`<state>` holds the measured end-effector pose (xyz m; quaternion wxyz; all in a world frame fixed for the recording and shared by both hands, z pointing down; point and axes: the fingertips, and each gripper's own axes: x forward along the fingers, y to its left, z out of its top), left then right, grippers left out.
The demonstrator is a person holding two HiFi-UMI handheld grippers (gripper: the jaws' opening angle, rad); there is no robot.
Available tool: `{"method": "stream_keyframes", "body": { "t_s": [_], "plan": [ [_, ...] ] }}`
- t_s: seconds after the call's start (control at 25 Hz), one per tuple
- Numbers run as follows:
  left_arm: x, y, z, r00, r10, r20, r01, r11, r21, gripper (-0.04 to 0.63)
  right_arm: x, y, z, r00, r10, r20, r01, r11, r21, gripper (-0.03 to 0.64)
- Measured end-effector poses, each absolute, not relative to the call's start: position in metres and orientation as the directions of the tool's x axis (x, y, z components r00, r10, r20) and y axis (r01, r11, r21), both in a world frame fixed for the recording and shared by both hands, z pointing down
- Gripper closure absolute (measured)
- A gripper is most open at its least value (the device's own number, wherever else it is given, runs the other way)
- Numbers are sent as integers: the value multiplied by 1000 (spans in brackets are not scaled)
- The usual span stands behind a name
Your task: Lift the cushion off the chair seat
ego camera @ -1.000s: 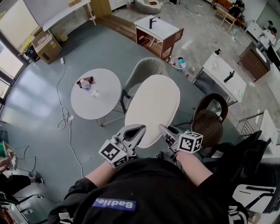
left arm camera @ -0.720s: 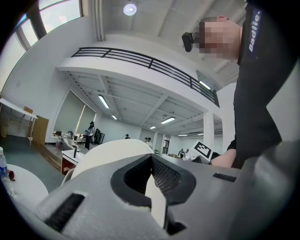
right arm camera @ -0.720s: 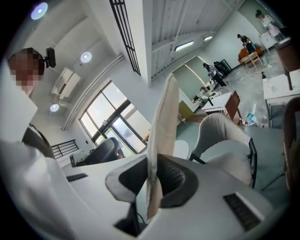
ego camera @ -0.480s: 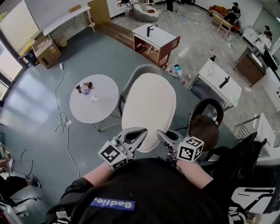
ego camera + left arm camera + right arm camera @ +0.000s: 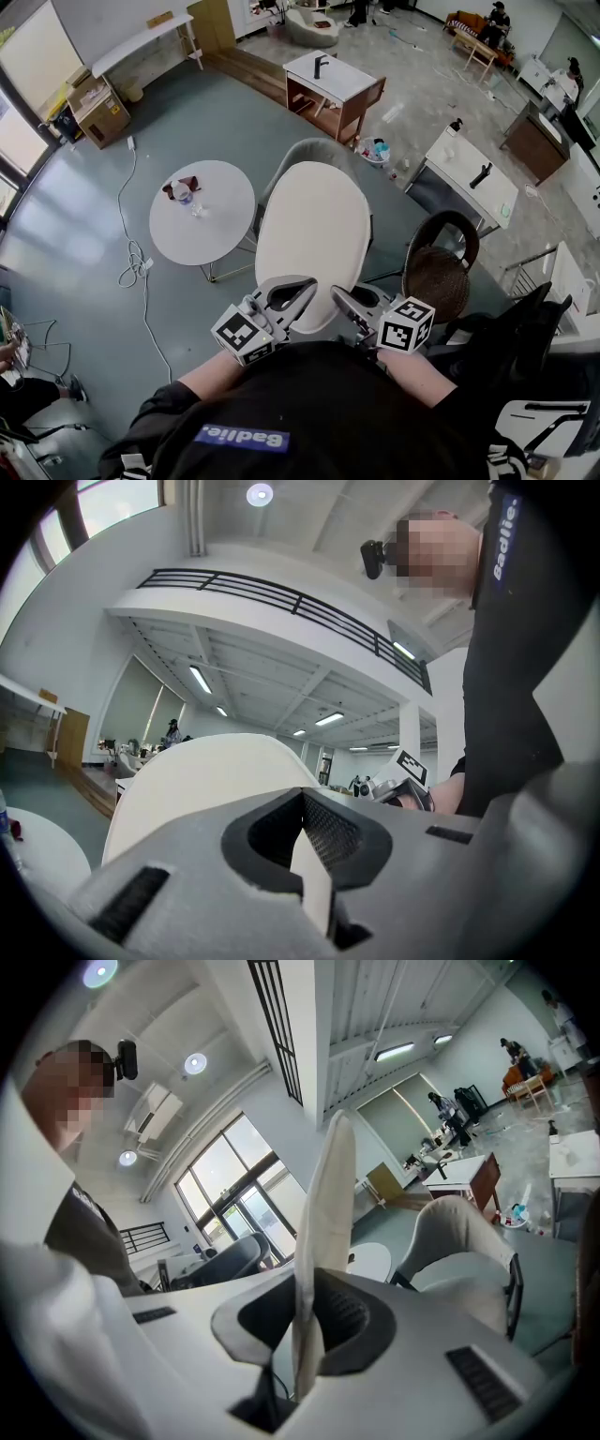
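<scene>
A flat cream oval cushion (image 5: 314, 239) hangs in the air above the grey shell chair (image 5: 319, 152), held by its near edge. My left gripper (image 5: 298, 298) is shut on the cushion's near left edge, and the cushion (image 5: 202, 780) fills the middle of the left gripper view. My right gripper (image 5: 341, 302) is shut on the near right edge. In the right gripper view the cushion (image 5: 328, 1213) stands edge-on between the jaws, with the chair (image 5: 464, 1260) below and behind it, its seat bare.
A round white table (image 5: 202, 211) with a bottle and small items stands left of the chair. A dark wicker chair (image 5: 442, 267) is close on the right. A white cable (image 5: 141, 253) runs over the floor at left. Cabinets and desks stand further back.
Both grippers have risen with the cushion. In the head view the cushion has drifted left and now covers more of the grey chair.
</scene>
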<state>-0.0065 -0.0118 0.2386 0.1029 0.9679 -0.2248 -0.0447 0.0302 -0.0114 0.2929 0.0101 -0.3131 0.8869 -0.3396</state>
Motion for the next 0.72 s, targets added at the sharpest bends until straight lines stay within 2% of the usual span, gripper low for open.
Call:
{"method": "stream_keyframes", "body": {
  "t_s": [0.72],
  "plan": [
    [-17,-1,247,888,-457,-46,-442,-878,183,583,28,3,289,-802,-569,181,-544,571,-615,557]
  ]
}}
